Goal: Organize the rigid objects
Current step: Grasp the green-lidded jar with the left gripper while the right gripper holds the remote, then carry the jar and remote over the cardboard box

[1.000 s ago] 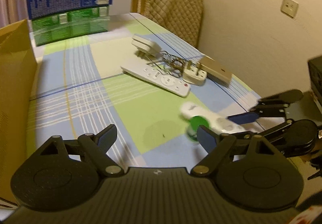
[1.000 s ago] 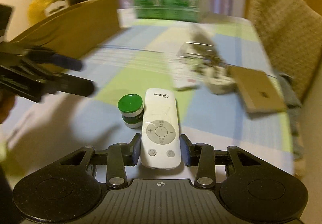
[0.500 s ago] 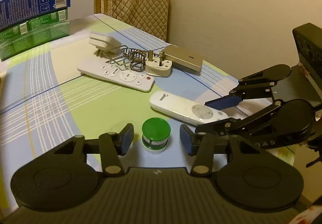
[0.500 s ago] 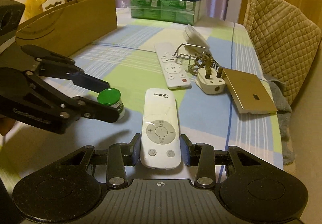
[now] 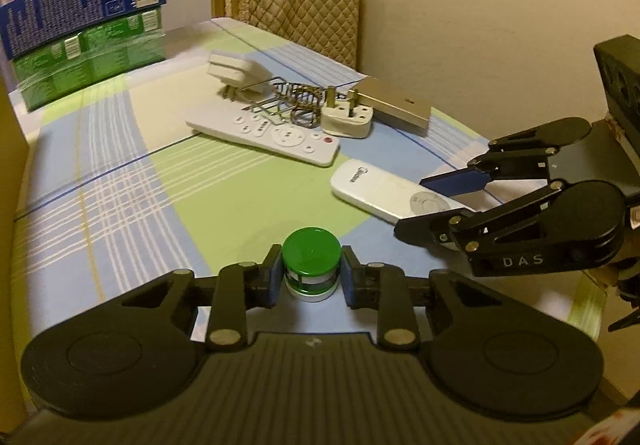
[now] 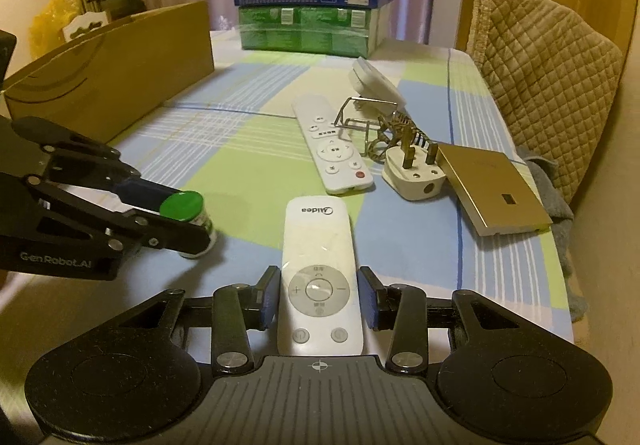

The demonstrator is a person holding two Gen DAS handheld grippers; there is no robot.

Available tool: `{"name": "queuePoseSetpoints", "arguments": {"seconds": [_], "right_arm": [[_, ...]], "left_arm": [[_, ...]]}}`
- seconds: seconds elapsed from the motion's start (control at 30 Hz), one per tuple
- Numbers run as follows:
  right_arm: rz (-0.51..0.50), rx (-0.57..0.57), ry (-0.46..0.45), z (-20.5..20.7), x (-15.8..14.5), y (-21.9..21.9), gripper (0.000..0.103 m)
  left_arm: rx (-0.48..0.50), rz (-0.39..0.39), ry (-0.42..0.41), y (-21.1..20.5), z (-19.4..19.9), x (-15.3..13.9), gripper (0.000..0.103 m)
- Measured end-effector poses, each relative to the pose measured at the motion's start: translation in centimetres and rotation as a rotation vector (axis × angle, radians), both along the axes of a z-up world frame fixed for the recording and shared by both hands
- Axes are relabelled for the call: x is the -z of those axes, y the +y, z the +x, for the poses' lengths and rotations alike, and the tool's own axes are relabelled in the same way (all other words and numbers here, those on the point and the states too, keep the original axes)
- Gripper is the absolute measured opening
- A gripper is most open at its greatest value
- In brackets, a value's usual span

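Between the jaws of the left gripper (image 5: 311,277), a green-capped jar (image 5: 311,264) is clamped upright on the table (image 5: 120,181). Between the jaws of the right gripper (image 6: 319,303), a short white remote (image 6: 319,277) is gripped, lying flat just right of the jar.

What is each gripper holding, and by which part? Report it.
The left gripper is shut on the green-capped jar, pads on opposite sides of the cap and upper body. The right gripper is shut on the white Midea remote, across its button end.
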State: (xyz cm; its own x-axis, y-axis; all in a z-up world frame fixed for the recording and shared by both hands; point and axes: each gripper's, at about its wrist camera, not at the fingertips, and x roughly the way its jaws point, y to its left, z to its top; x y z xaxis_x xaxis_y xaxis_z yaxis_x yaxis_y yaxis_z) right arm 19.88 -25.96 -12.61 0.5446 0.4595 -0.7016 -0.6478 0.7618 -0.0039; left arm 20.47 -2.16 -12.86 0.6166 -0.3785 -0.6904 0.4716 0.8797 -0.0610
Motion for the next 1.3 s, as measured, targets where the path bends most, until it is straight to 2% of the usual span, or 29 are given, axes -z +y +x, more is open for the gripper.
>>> {"name": "queuePoseSetpoints", "arguments": {"seconds": [0.13,0.27,0.5,0.67,0.87,1.03,1.3], "right_arm": [[0.002,0.026,0.016,0.0,-0.4,0.1,0.037],[0.034,0.047,0.008,-0.3,-2.2,0.0,0.037],[0.089,0.055,-0.046,-1.8,-8.1,1.2,0.037],[0.126,0.049,-0.053,-3.2,-12.3,2.8,0.037],[0.17,0.016,-0.058,-5.4,-16.3,5.1,0.037],[0.2,-0.032,-0.057,-6.8,-17.9,7.8,0.037],[0.211,-0.098,-0.033,-8.5,-18.0,12.2,0.037]], "left_arm": [[-0.017,-0.004,0.001,0.5,-0.3,-0.7,0.024],[-0.029,-0.006,-0.011,1.3,-0.6,-2.2,0.024],[-0.074,-0.023,-0.054,2.7,-1.5,-7.4,0.024],[-0.128,-0.047,-0.072,4.7,-2.6,-11.6,0.024],[-0.167,-0.054,-0.095,7.6,-4.5,-15.5,0.024],[-0.199,-0.043,-0.105,10.3,-6.1,-17.2,0.024],[-0.276,-0.006,-0.105,15.3,-8.3,-18.5,0.024]]}}
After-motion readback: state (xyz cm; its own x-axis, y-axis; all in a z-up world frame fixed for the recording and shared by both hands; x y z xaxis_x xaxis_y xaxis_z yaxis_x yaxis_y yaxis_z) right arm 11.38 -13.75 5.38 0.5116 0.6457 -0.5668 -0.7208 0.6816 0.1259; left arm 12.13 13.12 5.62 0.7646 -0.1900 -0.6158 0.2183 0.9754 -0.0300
